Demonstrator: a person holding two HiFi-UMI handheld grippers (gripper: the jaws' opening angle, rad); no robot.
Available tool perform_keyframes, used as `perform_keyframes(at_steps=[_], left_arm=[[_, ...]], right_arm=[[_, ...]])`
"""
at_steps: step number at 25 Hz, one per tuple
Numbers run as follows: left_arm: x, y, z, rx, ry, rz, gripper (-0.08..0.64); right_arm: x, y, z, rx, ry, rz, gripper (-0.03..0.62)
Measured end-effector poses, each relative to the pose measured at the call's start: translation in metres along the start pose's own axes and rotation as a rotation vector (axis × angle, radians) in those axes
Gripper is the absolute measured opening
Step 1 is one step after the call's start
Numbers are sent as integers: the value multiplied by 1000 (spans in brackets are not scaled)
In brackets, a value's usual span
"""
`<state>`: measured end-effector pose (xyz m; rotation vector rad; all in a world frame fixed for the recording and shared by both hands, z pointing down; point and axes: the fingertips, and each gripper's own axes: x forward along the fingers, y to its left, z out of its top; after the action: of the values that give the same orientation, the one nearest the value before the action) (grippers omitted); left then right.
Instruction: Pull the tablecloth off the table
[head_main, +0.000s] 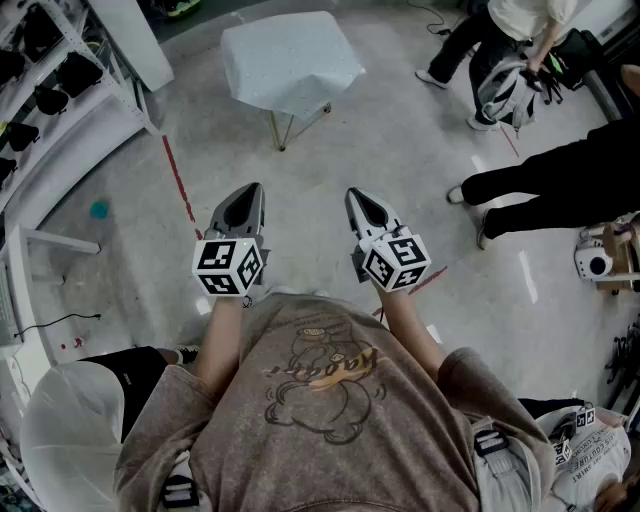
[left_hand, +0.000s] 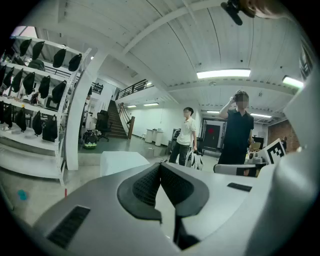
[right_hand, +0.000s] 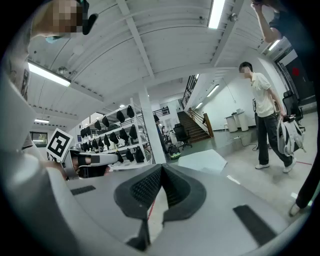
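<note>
A small table draped in a pale, speckled tablecloth (head_main: 290, 62) stands on the floor well ahead of me. It also shows as a white block in the left gripper view, tablecloth (left_hand: 122, 162), and in the right gripper view, tablecloth (right_hand: 205, 161). My left gripper (head_main: 252, 189) and right gripper (head_main: 353, 194) are held side by side in front of my chest, far short of the table. Both point roughly level toward it. Each has its jaws shut with nothing between them.
White shelving with dark caps (head_main: 45, 70) lines the left side. A red tape line (head_main: 180, 185) runs along the floor. People (head_main: 510, 40) stand at the back right, and a person's legs (head_main: 540, 185) stretch in from the right. A wide stretch of concrete floor separates me from the table.
</note>
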<state>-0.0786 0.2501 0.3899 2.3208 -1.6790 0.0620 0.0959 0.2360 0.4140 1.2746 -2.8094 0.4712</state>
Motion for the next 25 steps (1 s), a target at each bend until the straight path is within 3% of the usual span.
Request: perform_keyframes(at_steps=[12,20,25], left_arm=[[34,4,1,-6,-6,14,18],[93,35,2,-20,7,-14,18],[132,76,12,-31,22,-21,18]], right_arm=[[19,-31,-5,18,12,-2,6],[67,-68,-4,33,22,-50,6],[119,-83,6,45,24,-65,7]])
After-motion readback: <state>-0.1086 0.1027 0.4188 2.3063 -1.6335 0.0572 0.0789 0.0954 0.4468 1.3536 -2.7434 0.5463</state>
